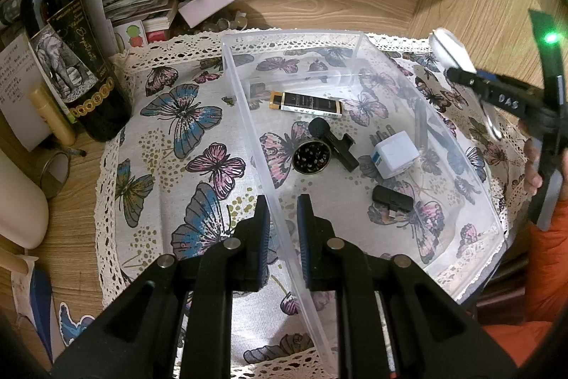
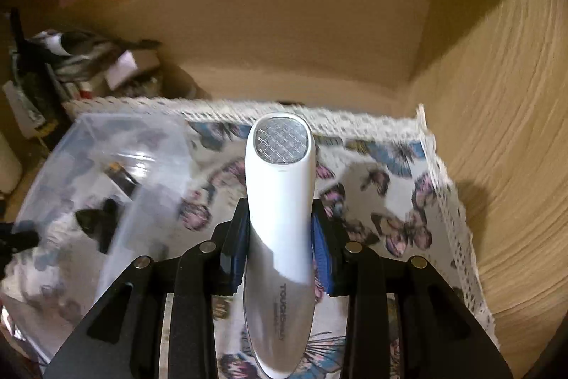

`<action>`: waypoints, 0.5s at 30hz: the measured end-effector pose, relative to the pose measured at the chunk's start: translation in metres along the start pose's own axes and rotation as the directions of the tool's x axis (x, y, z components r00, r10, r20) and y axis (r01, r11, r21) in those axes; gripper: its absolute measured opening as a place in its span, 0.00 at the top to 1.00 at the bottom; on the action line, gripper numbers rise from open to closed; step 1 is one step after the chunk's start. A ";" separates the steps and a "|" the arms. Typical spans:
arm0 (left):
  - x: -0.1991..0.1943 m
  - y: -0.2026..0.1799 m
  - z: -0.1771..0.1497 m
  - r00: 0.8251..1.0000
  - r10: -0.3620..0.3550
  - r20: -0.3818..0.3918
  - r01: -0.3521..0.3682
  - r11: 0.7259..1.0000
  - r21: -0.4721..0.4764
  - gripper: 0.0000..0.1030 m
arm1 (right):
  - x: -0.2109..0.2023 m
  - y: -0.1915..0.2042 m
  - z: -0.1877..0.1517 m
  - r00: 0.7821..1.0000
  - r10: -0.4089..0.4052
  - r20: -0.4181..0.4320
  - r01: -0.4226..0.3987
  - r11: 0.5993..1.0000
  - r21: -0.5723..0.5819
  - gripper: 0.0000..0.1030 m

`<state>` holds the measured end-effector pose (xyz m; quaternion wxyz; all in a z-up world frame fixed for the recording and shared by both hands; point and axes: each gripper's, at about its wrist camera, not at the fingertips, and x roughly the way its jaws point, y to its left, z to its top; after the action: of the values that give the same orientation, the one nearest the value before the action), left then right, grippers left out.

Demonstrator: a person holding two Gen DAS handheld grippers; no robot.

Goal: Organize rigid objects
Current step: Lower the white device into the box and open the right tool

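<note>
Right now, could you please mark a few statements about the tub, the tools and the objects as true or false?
1. The right tool grips a white handheld device. True.
2. The left tool clamps the wall of the clear plastic tub. True.
3. The white charger plug lies outside the tub. False: it lies inside.
4. The wine bottle lies flat in the tub. False: it stands upright beside the butterfly cloth.
5. A small black microphone lies in the tub. True.
</note>
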<state>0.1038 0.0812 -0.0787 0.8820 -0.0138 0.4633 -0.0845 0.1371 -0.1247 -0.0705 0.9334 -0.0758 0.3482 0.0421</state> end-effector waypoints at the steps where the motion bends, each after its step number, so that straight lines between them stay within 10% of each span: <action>1: 0.000 0.000 0.000 1.000 0.000 0.000 0.000 1.000 0.000 0.85 | -0.004 0.004 0.002 1.000 0.006 0.014 -0.006 1.000 -0.010 0.71; 15: 0.000 0.000 0.000 1.000 0.000 0.000 0.000 1.000 0.001 0.85 | -0.030 0.075 0.020 0.981 0.172 0.095 -0.154 0.974 -0.166 0.71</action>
<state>0.1038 0.0811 -0.0786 0.8821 -0.0135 0.4632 -0.0846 0.1174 -0.0479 -0.0444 0.9353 -0.1184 0.2976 0.1502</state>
